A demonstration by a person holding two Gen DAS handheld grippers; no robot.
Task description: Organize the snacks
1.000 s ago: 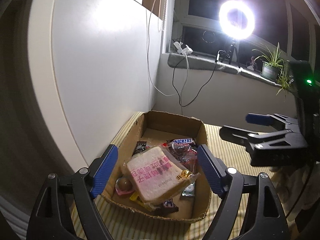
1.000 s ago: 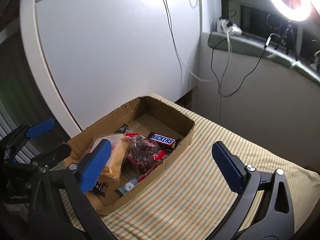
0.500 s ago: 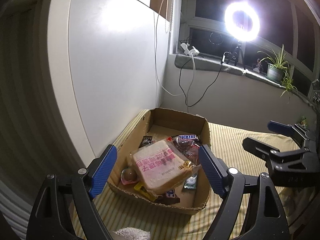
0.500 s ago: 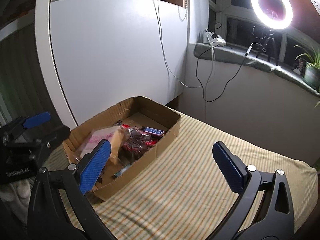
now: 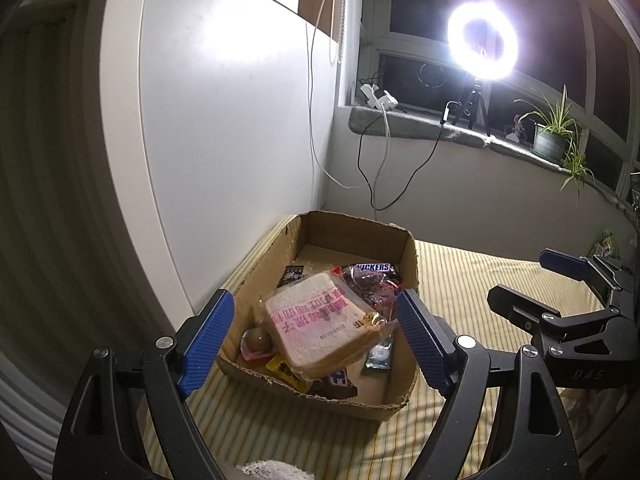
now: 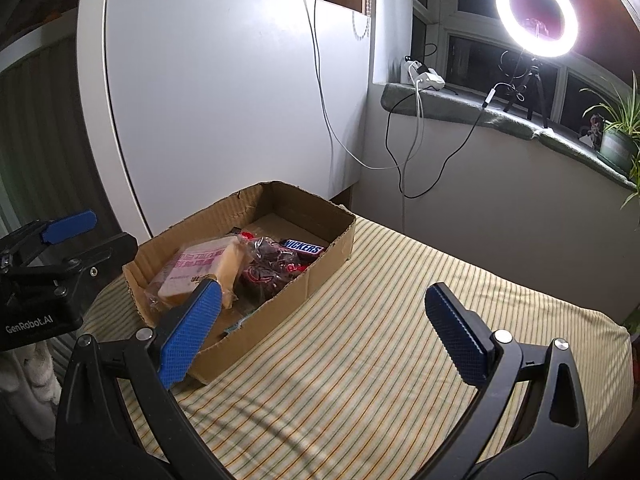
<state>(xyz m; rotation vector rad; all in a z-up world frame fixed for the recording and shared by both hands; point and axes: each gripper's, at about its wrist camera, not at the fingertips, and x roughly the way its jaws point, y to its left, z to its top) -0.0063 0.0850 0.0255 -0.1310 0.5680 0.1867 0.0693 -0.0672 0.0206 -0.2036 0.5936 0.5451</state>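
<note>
Striped tablecloth [image 6: 360, 360] bears snack box [image 5: 400, 404]; both grippers gape empty.

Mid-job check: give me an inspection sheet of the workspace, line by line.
Surface: striped cloth, bare beside the box.
Job's things: cardboard box holds bagged bread on top, Snickers bar, dark wrapped snacks, small sweets.
Clutter: nothing seen on the cloth.
Grippers: left gripper open, facing the box; right gripper open, over the cloth.
Cables: white and black leads hang from the sill.
Surroundings: ring light, potted plant, white cabinet.
</note>
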